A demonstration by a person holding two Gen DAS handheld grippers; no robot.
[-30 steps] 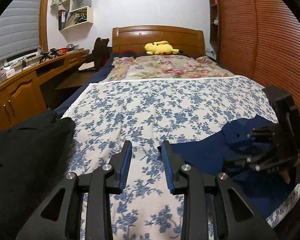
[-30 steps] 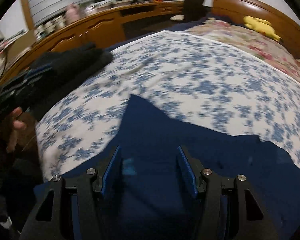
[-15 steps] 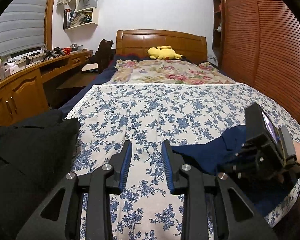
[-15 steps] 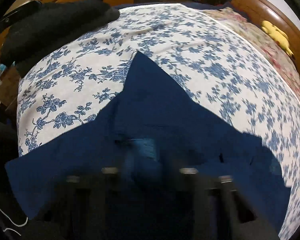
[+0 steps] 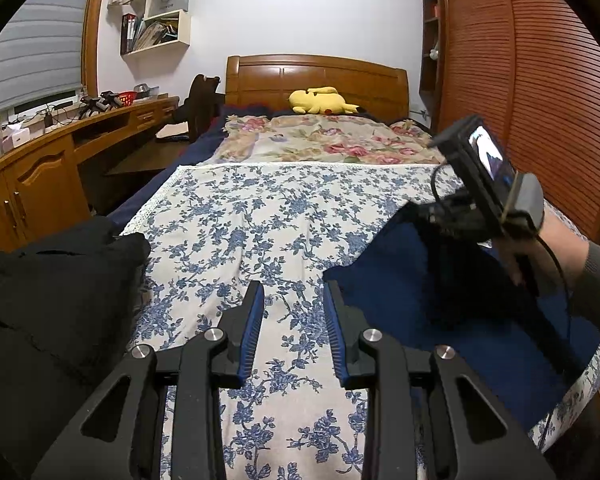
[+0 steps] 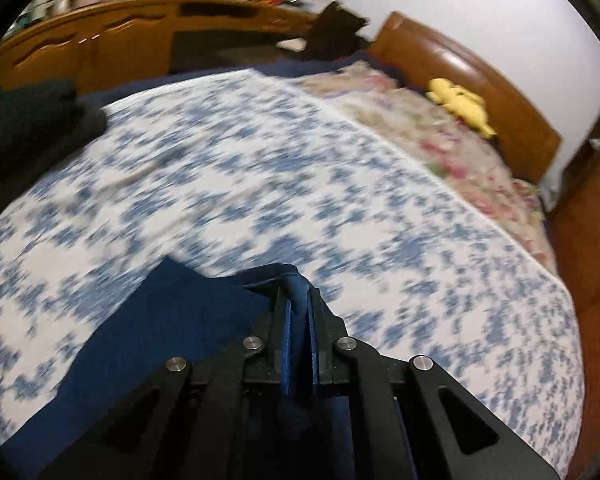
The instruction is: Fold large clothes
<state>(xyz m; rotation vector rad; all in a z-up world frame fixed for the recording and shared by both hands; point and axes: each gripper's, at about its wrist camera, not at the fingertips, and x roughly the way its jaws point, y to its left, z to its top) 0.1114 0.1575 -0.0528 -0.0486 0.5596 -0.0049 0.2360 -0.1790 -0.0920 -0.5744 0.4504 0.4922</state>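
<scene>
- Right wrist view: my right hand-held gripper [image 6: 298, 312] is now clamped narrow on a bunched fold of the navy garment [image 6: 160, 340]; a second ago its jaws stood apart over flat cloth, so the pinch has just been made.
- Navy garment: on the near right part of the bed [image 5: 260, 216], its pinched edge lifted off the blue-floral bedspread [image 6: 260, 184], the rest still lying flat. I judge the first fold is starting.
- Left wrist view: my left hand-held gripper [image 5: 294, 320] hovers wide and empty over the bedspread, just beside the garment's left corner, much as before.
- Right rig: seen higher and tilted in the left view than half a second ago; background blur suggests motion.
- Black clothing [image 5: 52, 300]: heaped at the bed's left edge, unchanged.
</scene>
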